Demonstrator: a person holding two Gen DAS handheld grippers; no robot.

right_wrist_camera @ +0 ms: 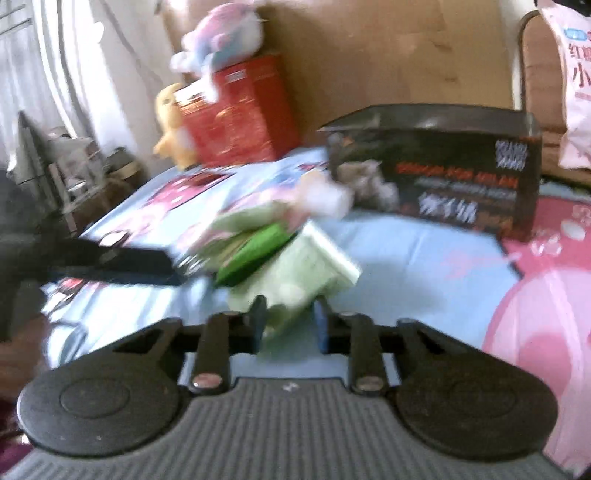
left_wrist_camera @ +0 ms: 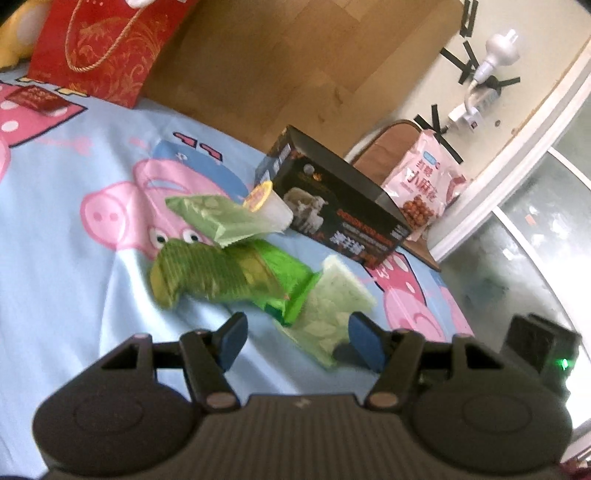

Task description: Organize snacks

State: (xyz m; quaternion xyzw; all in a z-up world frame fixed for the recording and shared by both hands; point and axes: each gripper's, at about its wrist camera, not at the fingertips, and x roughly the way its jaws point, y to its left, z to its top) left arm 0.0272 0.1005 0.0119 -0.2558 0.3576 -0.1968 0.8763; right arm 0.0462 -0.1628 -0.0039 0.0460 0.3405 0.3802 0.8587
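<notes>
Several snacks lie in a pile on the cartoon-pig bedsheet: a pale green packet, a bright green wrapped snack, a second pale green packet and a jelly cup with a yellow lid. My left gripper is open just before the pile, its right finger beside the second packet. My right gripper is closed on the near end of that pale green packet. The left gripper's dark fingers show at the left of the right wrist view, which is blurred.
A black snack box stands behind the pile, also in the right wrist view. A pink snack bag leans at the bed's edge by a chair. A red gift bag and plush toys sit at the far end.
</notes>
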